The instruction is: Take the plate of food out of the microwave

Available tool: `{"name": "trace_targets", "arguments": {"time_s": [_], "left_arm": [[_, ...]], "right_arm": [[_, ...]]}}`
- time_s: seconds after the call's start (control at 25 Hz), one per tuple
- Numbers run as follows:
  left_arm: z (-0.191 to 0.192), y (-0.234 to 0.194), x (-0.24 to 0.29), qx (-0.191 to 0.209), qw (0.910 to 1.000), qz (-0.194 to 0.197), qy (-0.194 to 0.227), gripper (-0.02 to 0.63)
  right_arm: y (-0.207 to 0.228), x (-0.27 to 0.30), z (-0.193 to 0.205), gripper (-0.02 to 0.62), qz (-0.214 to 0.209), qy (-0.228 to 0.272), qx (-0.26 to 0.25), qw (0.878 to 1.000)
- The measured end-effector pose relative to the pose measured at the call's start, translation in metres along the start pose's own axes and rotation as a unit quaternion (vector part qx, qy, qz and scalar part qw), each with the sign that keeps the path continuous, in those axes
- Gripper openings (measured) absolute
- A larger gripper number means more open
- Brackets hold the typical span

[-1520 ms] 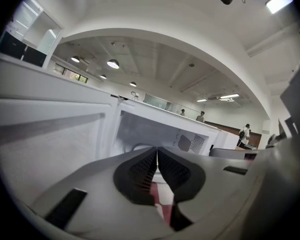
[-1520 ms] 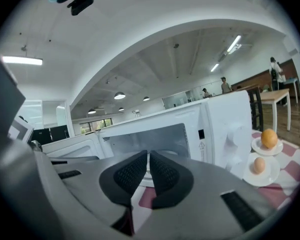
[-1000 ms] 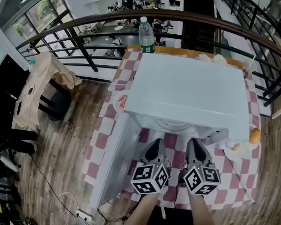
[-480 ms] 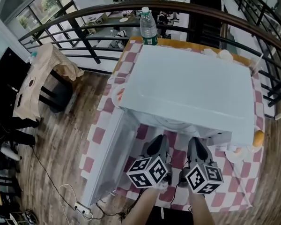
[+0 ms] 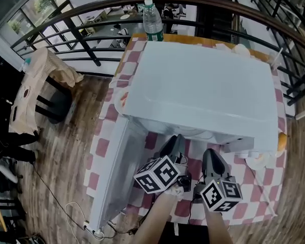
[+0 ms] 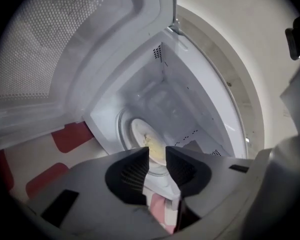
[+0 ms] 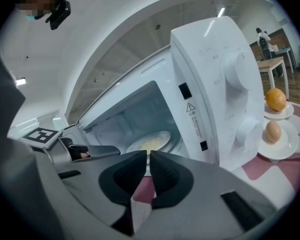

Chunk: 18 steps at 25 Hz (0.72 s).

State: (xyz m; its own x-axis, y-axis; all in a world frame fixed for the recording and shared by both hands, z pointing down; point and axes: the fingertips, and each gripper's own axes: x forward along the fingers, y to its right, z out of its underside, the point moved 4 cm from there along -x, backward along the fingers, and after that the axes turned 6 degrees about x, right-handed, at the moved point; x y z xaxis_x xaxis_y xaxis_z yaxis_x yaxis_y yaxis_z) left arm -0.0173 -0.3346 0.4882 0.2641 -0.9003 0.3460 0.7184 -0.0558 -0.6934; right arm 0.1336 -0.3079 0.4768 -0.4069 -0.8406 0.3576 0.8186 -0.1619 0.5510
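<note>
Just now opening, the left gripper's (image 6: 157,158) jaws stand apart, empty; the right gripper's (image 7: 148,159) nearly touch, empty too. Straight ahead of both, inside the microwave (image 7: 210,79), the plate of food (image 6: 144,136) lies flat, seemingly nearer the left.

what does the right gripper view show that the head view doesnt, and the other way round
Only the right gripper view: the plate of food inside the open microwave, and the knobs on its front panel. Only the head view: the water bottle beyond the microwave and the tan cloth off to the left. Both: the white microwave and the checked tablecloth under it.
</note>
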Motion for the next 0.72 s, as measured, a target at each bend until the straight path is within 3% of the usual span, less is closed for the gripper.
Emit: {"name": "trace_targets", "arguments": {"time_s": [0.28,0.72], "left_arm": [[0.003,-0.007,0.021,-0.078,0.9965,0.023,-0.015,0.146],[-0.001,-0.012,0.037,-0.097,0.9952,-0.005,-0.014,0.169]], "right_arm": [[0.002,0.002,-0.002,0.034,0.02,0.01,0.002,1.0],[0.002,0.012,0.005,0.034,0.02,0.004,0.008,1.0]]}}
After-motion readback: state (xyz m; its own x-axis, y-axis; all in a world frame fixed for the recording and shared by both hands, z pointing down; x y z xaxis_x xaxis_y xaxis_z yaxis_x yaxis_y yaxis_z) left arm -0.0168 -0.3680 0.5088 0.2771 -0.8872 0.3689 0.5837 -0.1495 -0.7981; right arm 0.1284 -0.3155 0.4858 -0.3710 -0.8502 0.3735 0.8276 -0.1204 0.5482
